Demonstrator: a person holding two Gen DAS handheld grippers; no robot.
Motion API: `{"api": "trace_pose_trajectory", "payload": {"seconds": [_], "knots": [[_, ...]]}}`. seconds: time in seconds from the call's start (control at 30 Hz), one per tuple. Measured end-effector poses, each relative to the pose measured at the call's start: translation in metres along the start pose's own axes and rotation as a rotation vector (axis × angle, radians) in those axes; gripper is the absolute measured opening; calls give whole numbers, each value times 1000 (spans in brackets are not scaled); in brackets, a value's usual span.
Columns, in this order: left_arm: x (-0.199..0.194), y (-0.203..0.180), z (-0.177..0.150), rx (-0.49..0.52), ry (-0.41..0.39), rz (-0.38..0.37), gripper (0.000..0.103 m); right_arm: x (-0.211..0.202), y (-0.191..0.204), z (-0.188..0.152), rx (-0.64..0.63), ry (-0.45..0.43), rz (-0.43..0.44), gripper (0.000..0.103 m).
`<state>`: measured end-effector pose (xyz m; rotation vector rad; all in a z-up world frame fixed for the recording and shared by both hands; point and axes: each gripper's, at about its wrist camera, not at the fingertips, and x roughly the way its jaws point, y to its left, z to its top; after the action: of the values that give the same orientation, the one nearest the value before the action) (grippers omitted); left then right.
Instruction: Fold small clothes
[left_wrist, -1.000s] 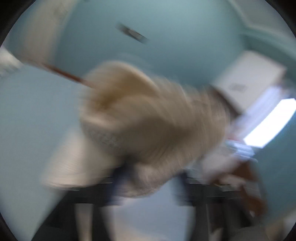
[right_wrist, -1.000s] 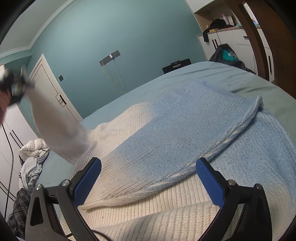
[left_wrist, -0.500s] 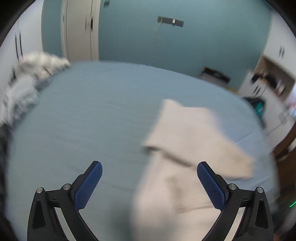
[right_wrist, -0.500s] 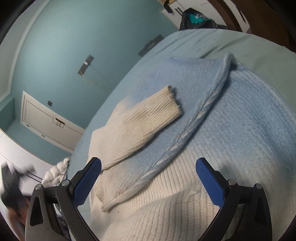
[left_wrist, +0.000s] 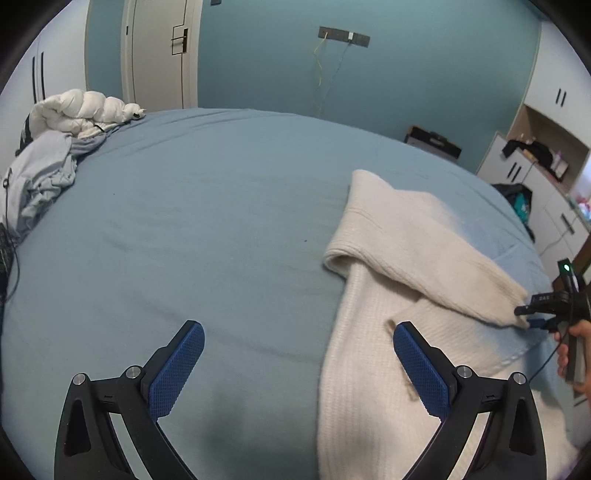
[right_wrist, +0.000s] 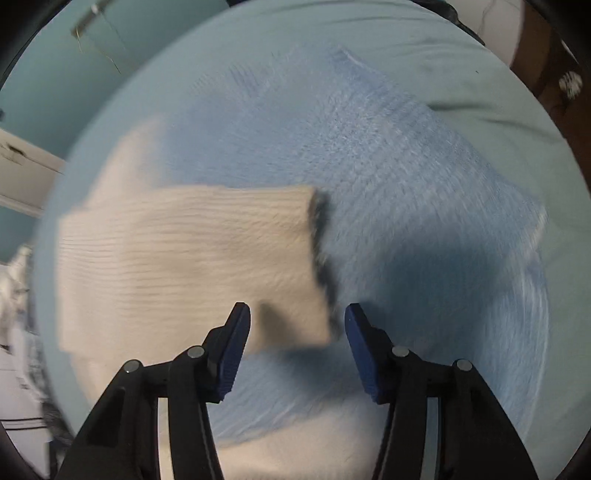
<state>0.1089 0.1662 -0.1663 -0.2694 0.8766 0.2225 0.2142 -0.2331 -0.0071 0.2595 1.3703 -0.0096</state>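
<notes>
A cream and light-blue knit sweater (left_wrist: 399, 280) lies on the blue bed (left_wrist: 207, 221). Its cream sleeve (right_wrist: 192, 254) is folded across the blue body (right_wrist: 399, 184). My left gripper (left_wrist: 295, 365) is open and empty, above the bed just left of the sweater's edge. My right gripper (right_wrist: 297, 339) is open, with the sleeve's cuff end lying between its fingers. In the left wrist view the right gripper (left_wrist: 532, 314) sits at the cuff tip at the far right. The right wrist view is blurred.
A pile of white and grey bedding and clothes (left_wrist: 62, 147) lies at the bed's far left corner. White cabinets (left_wrist: 546, 173) and a dark bag stand to the right. A door (left_wrist: 159, 51) is in the teal back wall.
My left gripper let go of the cream sleeve, which now lies folded across the sweater, and drew back over the bed. My right gripper came down to the cuff and narrowed its opening.
</notes>
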Motion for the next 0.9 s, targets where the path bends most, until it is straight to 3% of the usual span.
{"api": "trace_pose_trajectory", "payload": {"seconds": [0.1,0.13,0.17,0.23,0.33,0.57,0.67,0.9], "knots": [[0,0,1,-3,10,-1,103,9,14,8,-43,-2,-45,50],[3,-1,0,-2,19,-6,103,8,18,9,-55,-9,-46,36],[5,-2,-1,1,32,-7,103,6,23,8,-72,-10,-43,9],[9,-2,-3,1,56,9,103,-9,35,7,-90,-17,-81,4],[11,2,-3,-14,74,14,103,-73,73,7,-157,-113,49,3],[6,9,-8,-32,64,28,103,-313,189,-14,-298,-446,472,3],[6,12,-9,-39,72,17,103,-384,220,-21,-310,-532,566,2],[0,14,-10,-40,62,17,103,-501,238,-39,-307,-814,576,0]]}}
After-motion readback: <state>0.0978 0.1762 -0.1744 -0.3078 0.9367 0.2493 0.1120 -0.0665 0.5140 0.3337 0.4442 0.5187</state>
